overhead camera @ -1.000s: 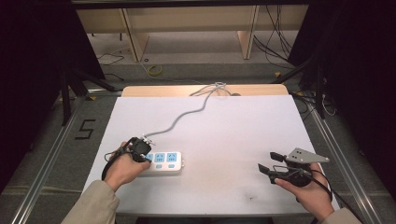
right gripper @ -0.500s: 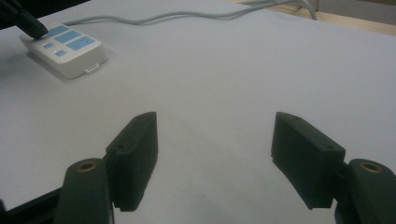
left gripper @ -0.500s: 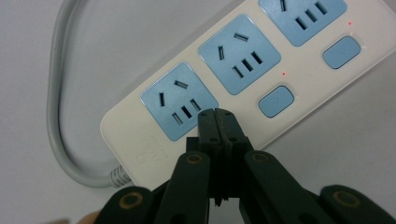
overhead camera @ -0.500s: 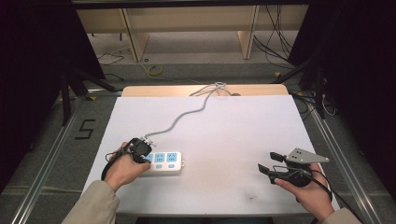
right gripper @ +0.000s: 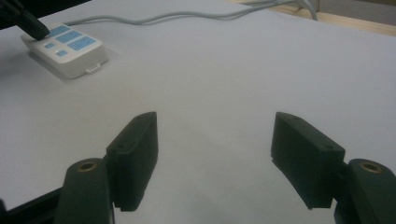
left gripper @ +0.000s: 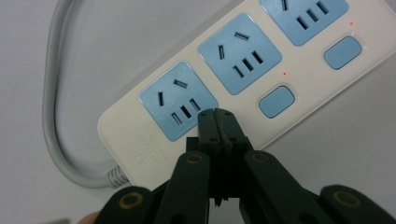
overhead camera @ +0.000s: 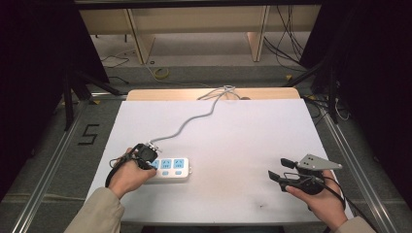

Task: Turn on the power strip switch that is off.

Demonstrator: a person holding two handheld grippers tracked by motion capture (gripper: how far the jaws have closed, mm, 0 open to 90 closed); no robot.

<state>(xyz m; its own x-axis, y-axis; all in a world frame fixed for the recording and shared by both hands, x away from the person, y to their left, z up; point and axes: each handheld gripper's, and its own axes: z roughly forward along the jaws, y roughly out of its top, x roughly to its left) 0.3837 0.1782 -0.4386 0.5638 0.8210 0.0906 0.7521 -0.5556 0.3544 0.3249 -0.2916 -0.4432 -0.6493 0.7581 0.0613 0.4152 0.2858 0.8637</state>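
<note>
Table (overhead camera: 228, 145): broad flat top under a smooth matte white sheet, with a bare wooden strip along the far edge.
Cord (overhead camera: 192, 121): round grey cable, soft and limp, snaking from the power strip's left end across the sheet to the far edge of the table.
Power strip (overhead camera: 172, 170): rounded white plastic bar lying flat near the table's front left, with square pale blue socket faces and small rounded blue switches beside them (left gripper: 276, 100); tiny red dots sit by the switches.
Right gripper (overhead camera: 279, 171): held near the front right, well apart from the power strip, black blocky jaws spread wide over bare sheet with nothing between them (right gripper: 215, 154).
Left gripper (overhead camera: 151, 162): at the power strip's cord end, jaws pressed together with nothing pinched; the joined tips (left gripper: 217, 116) rest on or just above the strip's top at the corner of the end socket; contact cannot be told.
Step in hand: likely poking at the power strip with the closed tips, perhaps aiming for a switch.
Next move: probably a small shift along the strip to the nearest blue switch, then a short straight push down; the light strip may slide on the smooth sheet.
</note>
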